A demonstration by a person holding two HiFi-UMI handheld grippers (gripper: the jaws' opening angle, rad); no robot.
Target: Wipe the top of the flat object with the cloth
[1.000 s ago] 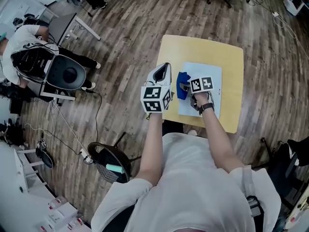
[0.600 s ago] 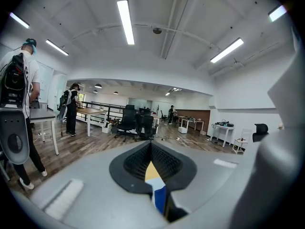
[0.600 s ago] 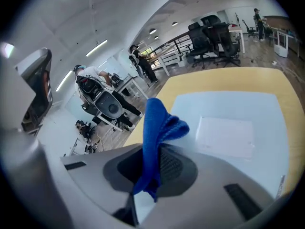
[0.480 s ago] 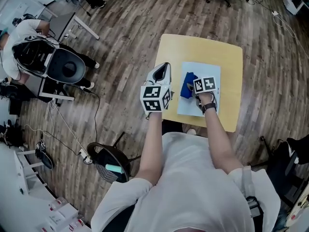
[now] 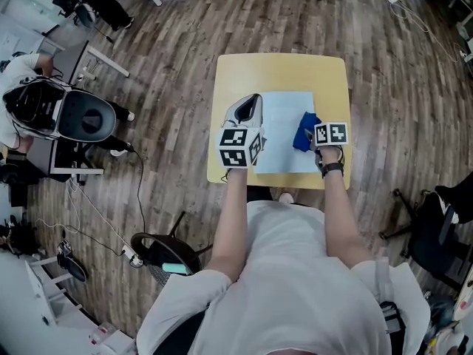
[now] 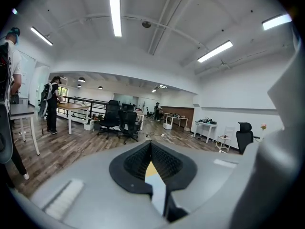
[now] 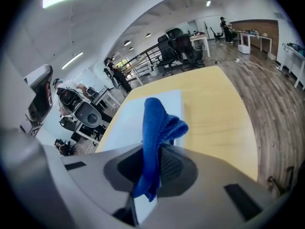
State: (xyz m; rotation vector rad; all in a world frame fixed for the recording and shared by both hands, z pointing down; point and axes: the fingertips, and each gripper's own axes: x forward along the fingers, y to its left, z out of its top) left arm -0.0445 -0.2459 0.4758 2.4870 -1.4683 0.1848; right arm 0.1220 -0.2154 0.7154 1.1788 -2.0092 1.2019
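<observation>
A pale blue flat sheet [image 5: 281, 128] lies on the small yellow table [image 5: 277, 71]. My right gripper [image 5: 312, 142] is shut on a blue cloth [image 5: 304, 134], which rests on the sheet near its right edge. In the right gripper view the cloth [image 7: 159, 123] bunches up between the jaws of the right gripper [image 7: 153, 152], with the sheet [image 7: 133, 116] spreading to the left. My left gripper [image 5: 251, 103] hovers over the sheet's left edge. In its own view the left gripper [image 6: 151, 152] points out at the room, jaws together and holding nothing.
The table's front edge [image 5: 266, 184] is close to my body. On the wood floor to the left are a black round seat [image 5: 87, 115], a person at a desk [image 5: 22, 72], cables, and a black bin [image 5: 166, 254]. A dark chair [image 5: 432, 231] stands at right.
My right gripper has dragged the blue cloth across the sheet from its left side to its right edge. The left gripper has stayed in place, and the head view has shifted.
</observation>
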